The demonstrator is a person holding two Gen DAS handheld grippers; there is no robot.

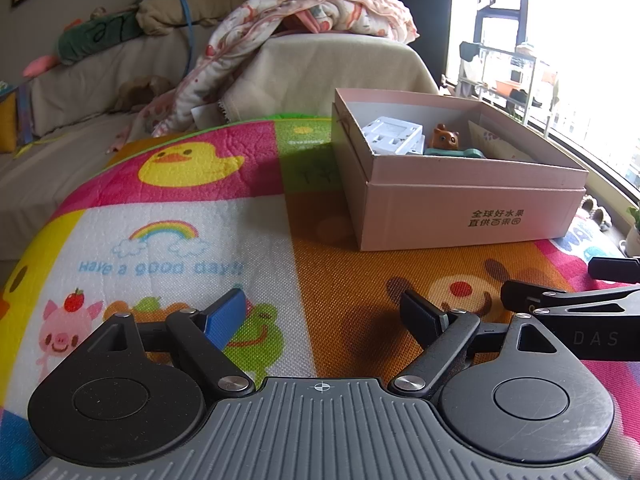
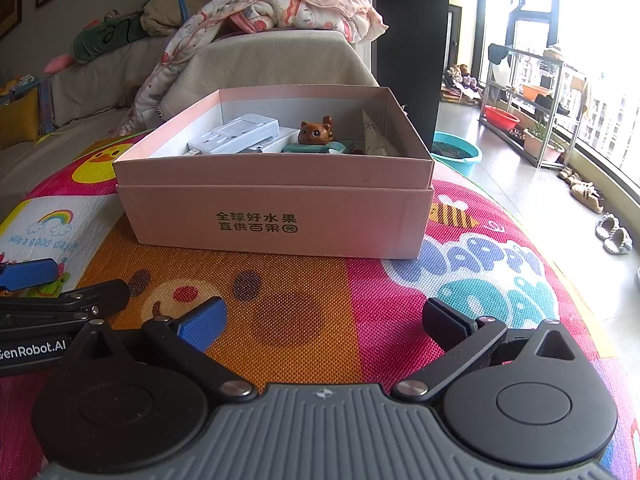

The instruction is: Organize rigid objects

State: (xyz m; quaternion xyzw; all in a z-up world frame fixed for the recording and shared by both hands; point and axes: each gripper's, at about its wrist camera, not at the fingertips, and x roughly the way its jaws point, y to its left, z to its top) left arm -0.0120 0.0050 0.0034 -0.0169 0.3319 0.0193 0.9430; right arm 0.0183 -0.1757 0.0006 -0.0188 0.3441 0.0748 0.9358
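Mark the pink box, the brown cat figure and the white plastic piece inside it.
pink box (image 2: 280, 216): right wrist view, front wall above the printed text.
brown cat figure (image 2: 316, 133): right wrist view, its face.
white plastic piece (image 2: 240, 133): right wrist view, its top surface.

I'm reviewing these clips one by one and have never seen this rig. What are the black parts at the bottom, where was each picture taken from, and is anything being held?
No robot here: a person holds a two-finger gripper in each hand, each with a fisheye camera looking forward along its fingers. The left wrist view shows the left gripper; the right wrist view shows the right gripper. Each also appears at the edge of the other's picture. Both are open and hold nothing.

They hover over a colourful cartoon play mat. On it stands an open pink cardboard box with printed Chinese characters. Inside lie a white plastic block, a brown toy cat on a teal piece, and a paper item. Behind it is a covered sofa with a blanket.
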